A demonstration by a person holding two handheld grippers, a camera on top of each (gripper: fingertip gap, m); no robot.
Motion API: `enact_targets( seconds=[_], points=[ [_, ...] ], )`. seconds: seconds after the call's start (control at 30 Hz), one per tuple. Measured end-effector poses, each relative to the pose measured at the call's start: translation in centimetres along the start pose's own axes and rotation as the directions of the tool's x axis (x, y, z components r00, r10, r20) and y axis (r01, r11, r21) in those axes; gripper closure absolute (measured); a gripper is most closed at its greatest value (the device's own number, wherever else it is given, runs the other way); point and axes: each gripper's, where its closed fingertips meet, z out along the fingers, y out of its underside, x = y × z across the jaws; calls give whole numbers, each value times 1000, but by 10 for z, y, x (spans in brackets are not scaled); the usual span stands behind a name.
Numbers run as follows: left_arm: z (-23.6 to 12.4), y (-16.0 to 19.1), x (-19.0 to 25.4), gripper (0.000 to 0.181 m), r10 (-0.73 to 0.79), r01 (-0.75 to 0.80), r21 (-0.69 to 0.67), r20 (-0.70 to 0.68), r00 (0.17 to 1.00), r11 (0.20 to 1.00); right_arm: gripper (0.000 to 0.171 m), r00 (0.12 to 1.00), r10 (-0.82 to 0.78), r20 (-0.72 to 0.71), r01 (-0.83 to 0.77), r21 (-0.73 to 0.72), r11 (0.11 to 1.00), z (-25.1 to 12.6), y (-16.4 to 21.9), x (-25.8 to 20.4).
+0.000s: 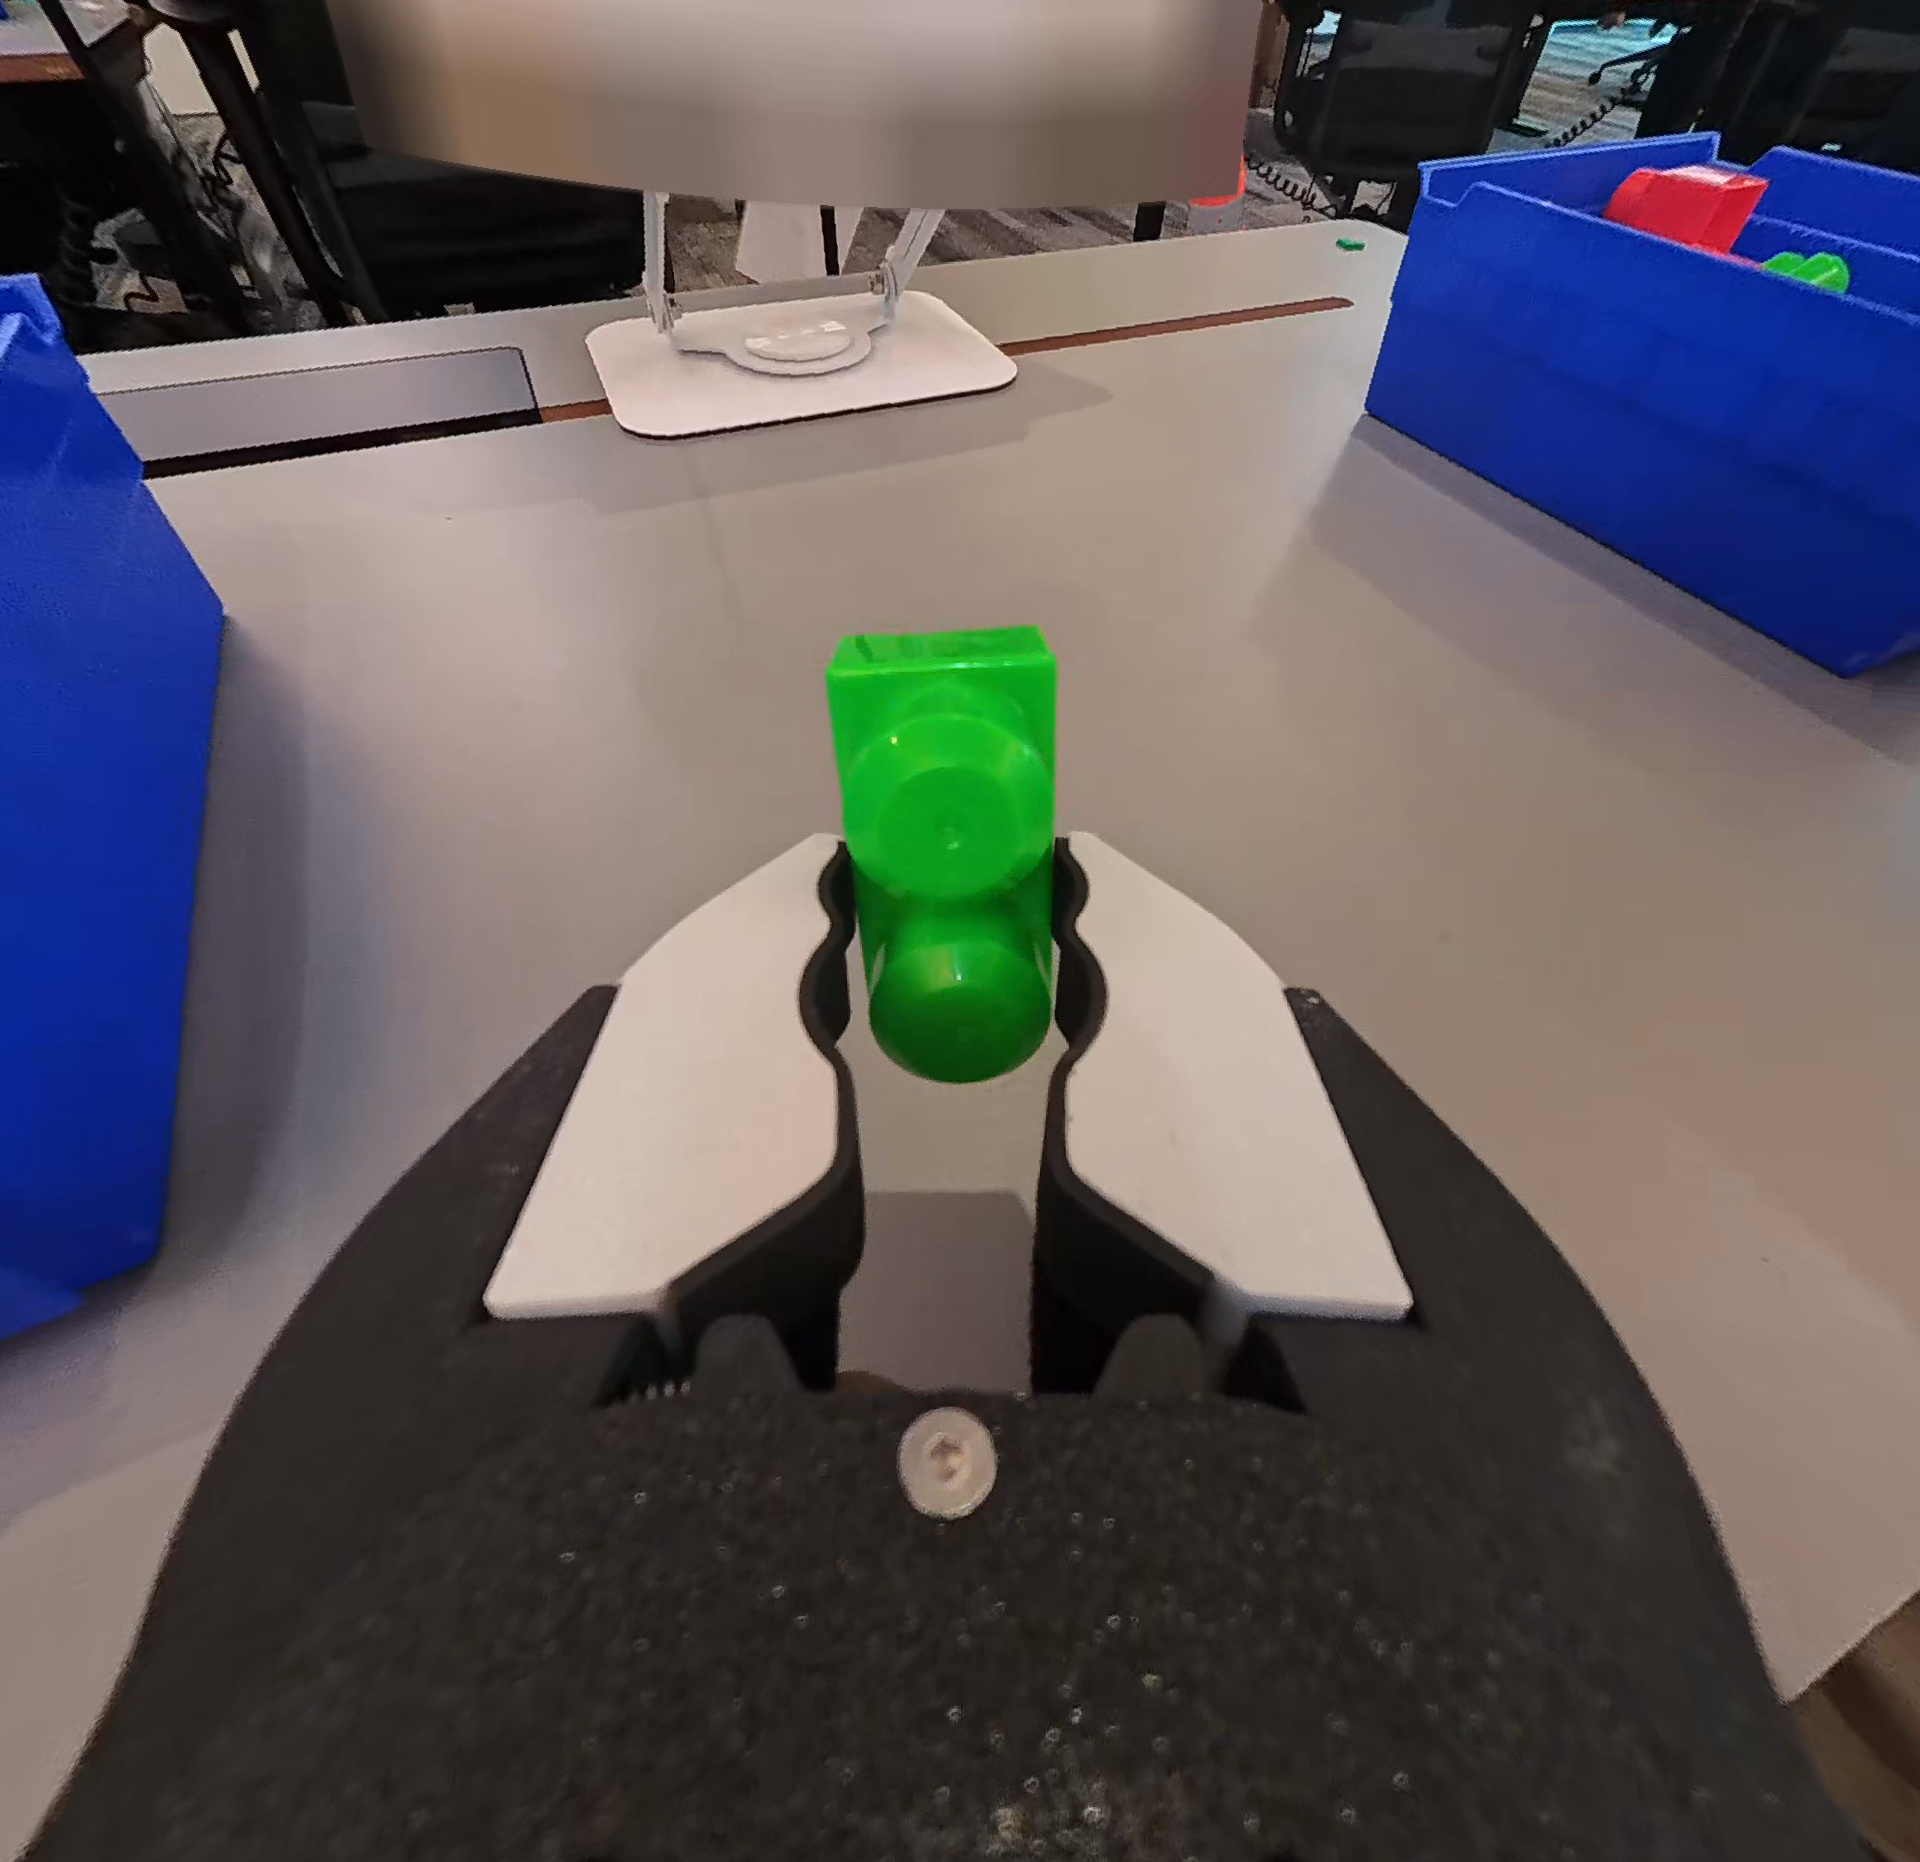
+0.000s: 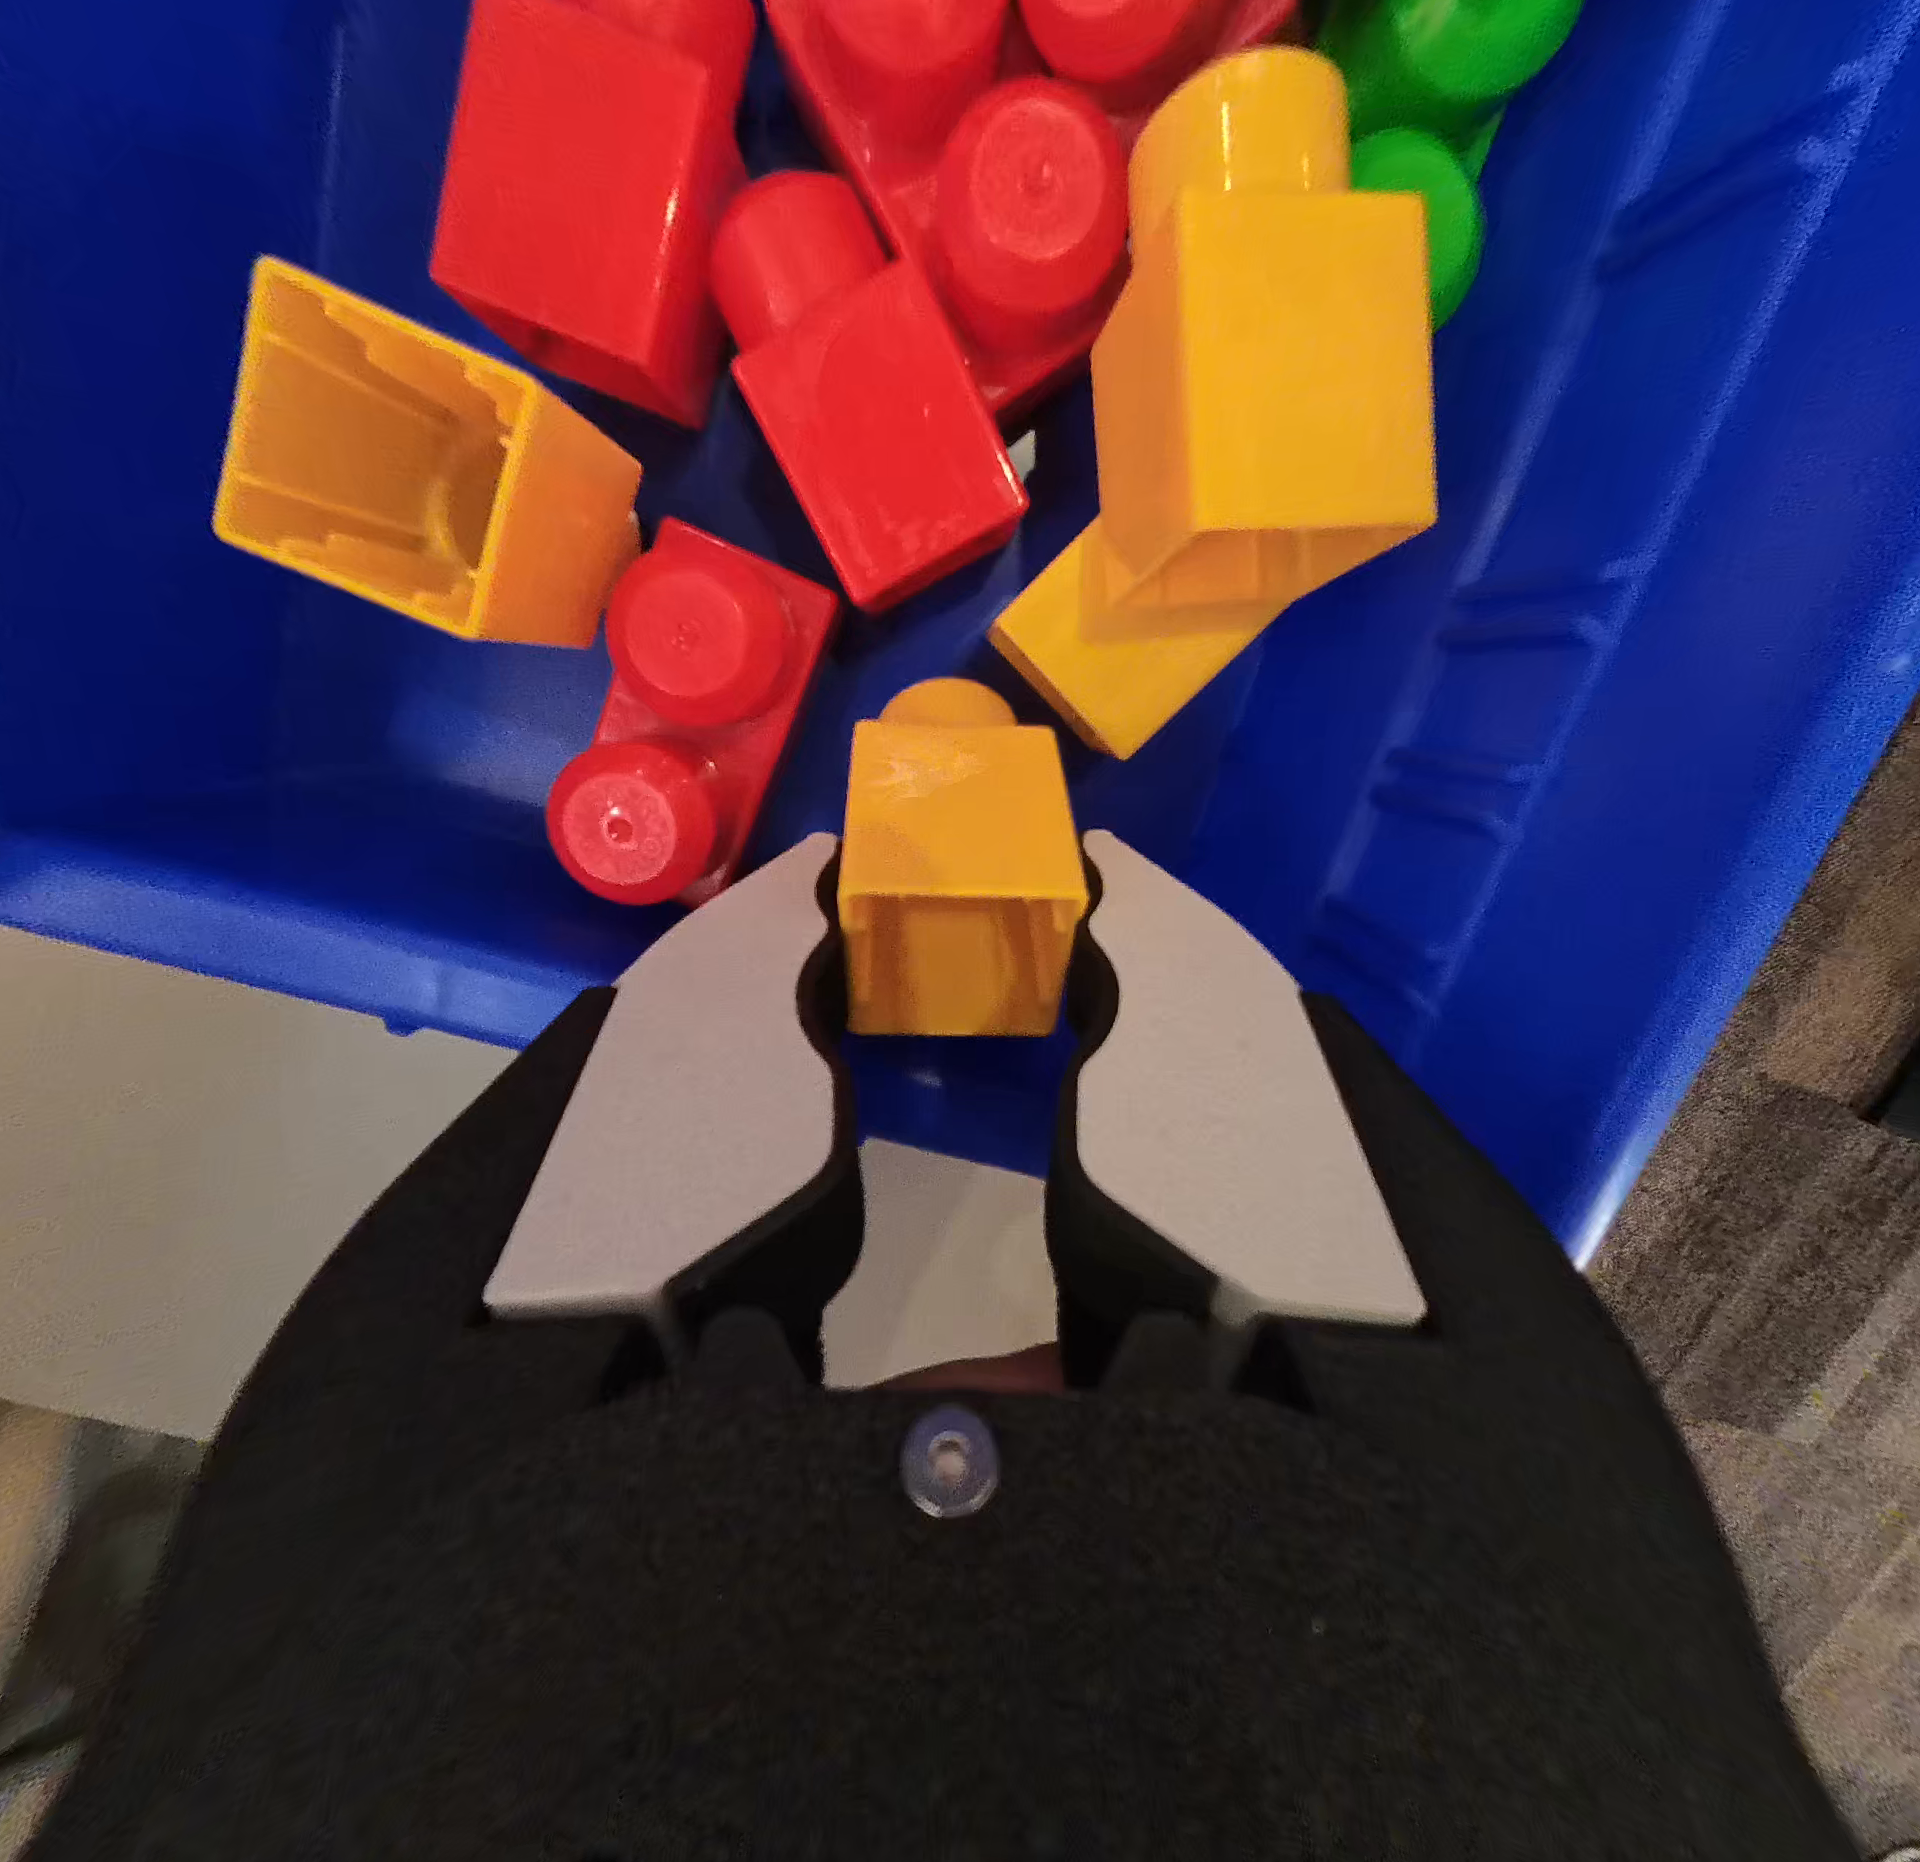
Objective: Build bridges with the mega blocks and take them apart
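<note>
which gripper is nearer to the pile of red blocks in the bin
Right. The right gripper, shut on a yellow block, hangs just over the blue bin beside the red blocks. The left gripper holds a green block above the table, away from that bin.

Left tongs (image 1: 951, 971) grip a green block (image 1: 940, 763) above the table (image 1: 520, 669).

The green block (image 1: 940, 773) is glossy, smooth plastic that catches the light, as are the yellow block (image 2: 951, 856) and the red blocks (image 2: 873, 441) in the blue bin (image 2: 1558, 669), itself a duller moulded plastic. The left tongs (image 1: 948, 929) have matt pale fingers (image 1: 717, 1033) on a rough, grainy black body with a metal screw (image 1: 945, 1461). The surface (image 1: 520, 669) looks smooth and matt grey.
</note>
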Motion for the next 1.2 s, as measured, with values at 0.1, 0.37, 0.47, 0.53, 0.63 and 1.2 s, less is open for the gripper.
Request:
enact_targets(
  seconds=[0.1, 0.37, 0.47, 0.53, 0.63, 1.2],
  points=[
    [0, 1, 0, 145, -2, 2, -4, -4, 1000, 1000, 131, 1000, -3, -4, 3, -3, 1000, 0, 0, 1],
    [1, 1, -1, 146, -4, 4, -7, -10, 1000, 1000, 112, 988, -53, -148, 70, 117, 991, -41, -16, 3],
    [-1, -3, -4, 146, -1, 1, 6, -6, 1000, 1000, 112, 966, -58, -252, 153, 377, 913, -104, -54, -22],
    [-1, -4, -6, 146, 1, -1, 9, -4, 1000, 1000, 111, 949, -55, -309, 228, 558, 798, -147, -77, -59],
    [-2, -5, -9, 145, -12, 13, 10, -7, 1000, 1000, 111, 938, -71, -339, 311, 733, 606, -183, -95, -130],
    [-6, -7, -10, 145, -9, 10, 24, -3, 1000, 1000, 111, 990, -125, -64, 119, 852, 511, -58, -70, -333]
  ],
)
